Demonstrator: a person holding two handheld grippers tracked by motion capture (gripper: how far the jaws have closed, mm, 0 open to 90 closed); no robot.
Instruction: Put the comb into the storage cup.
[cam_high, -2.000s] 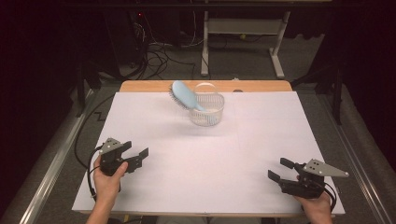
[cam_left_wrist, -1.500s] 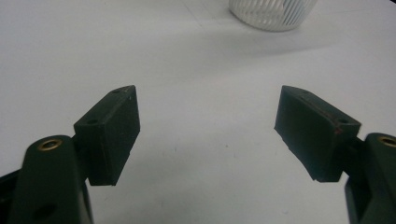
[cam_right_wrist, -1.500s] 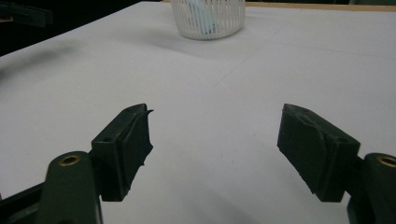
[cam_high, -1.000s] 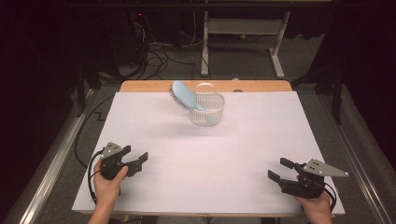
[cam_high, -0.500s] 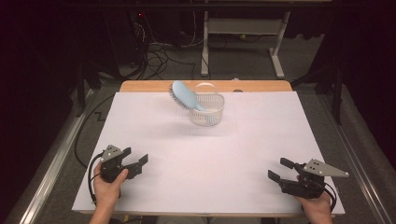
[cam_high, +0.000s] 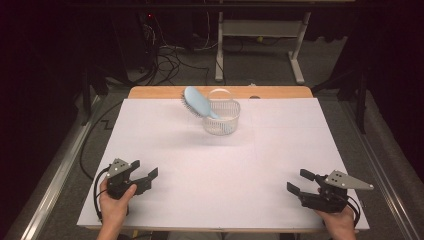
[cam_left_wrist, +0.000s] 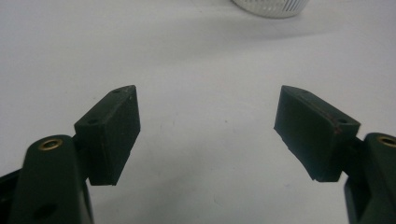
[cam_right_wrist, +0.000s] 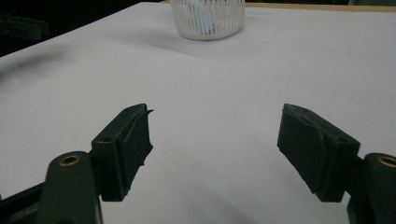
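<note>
A light blue hairbrush stands tilted in a white slotted basket at the far middle of the white table; its head sticks out to the upper left. The basket's lower wall peeks in at the top of the left gripper view, and the basket stands far off in the right gripper view with the blue handle inside. My left gripper rests near the front left corner, open and empty. My right gripper sits near the front right corner, open, nothing between its jaws.
A wooden strip runs along the table's far edge. Beyond it are cables on the floor and a white desk frame. Metal rails flank the table on both sides.
My left gripper has drifted a little toward the table's front edge. The right gripper, basket and hairbrush have stayed put.
</note>
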